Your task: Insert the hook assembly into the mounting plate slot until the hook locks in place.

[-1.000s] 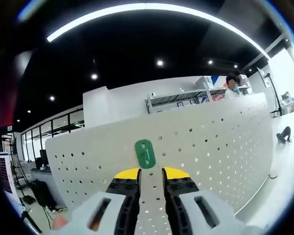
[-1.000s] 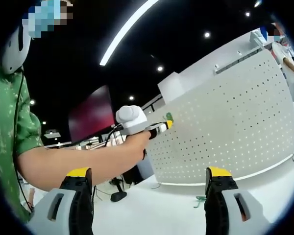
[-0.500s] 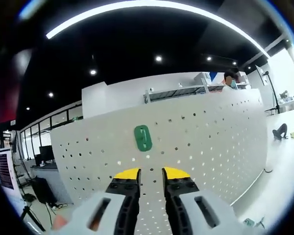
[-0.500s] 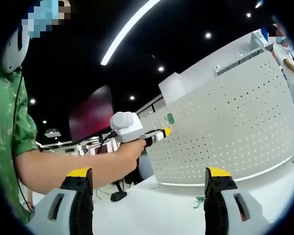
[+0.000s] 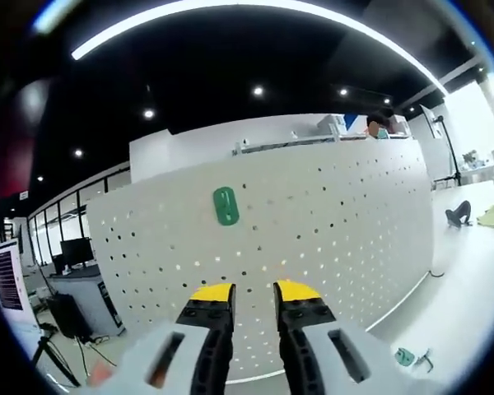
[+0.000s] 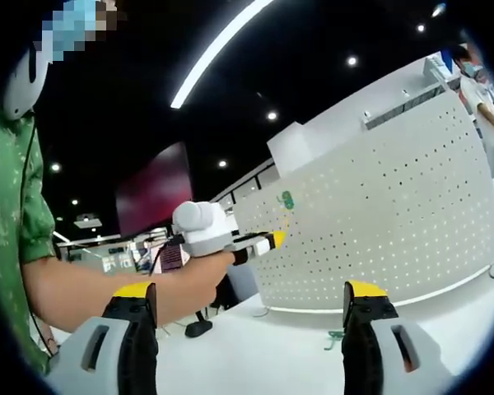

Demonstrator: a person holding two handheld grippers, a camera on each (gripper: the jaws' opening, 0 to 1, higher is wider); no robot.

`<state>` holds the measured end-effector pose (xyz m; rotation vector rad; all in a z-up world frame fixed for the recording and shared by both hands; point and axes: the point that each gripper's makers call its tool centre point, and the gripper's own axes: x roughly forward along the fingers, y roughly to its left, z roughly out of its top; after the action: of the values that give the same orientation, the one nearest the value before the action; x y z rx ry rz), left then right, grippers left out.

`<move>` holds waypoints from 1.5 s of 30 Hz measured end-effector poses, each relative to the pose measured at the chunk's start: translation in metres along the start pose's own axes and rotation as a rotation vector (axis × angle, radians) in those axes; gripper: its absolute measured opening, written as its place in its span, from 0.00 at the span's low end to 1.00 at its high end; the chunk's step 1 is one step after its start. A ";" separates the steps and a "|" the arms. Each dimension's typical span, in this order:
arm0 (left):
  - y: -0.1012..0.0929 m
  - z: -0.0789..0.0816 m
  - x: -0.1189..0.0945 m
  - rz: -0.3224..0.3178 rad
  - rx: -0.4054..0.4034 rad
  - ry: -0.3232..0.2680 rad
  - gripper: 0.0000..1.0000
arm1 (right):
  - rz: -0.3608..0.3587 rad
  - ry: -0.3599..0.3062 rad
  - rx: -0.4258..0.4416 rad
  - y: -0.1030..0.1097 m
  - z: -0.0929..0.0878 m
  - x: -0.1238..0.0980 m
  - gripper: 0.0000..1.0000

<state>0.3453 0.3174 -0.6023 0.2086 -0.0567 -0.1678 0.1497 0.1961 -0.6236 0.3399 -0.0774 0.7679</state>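
The green hook point(image 5: 225, 206) sits upright, long axis vertical, upper left of centre on the pegboard point(image 5: 329, 214), left gripper point(image 5: 252, 294) nearly closed and empty, right gripper point(image 6: 251, 298) wide apart.

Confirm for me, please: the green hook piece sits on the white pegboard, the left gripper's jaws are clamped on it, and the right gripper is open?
One detail is wrong. In the left gripper view the green hook piece sits on the white pegboard, but the left gripper is clear of it, its jaws nearly together on nothing. The right gripper is open, as the right gripper view shows.
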 end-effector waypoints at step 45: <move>-0.066 -0.037 -0.126 -0.217 0.018 0.110 0.18 | 0.001 0.011 -0.050 0.009 0.002 -0.005 0.92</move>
<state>0.2135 0.2827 -0.6576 0.2411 0.0739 -0.3720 0.1402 0.1977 -0.6205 0.2886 -0.0866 0.7678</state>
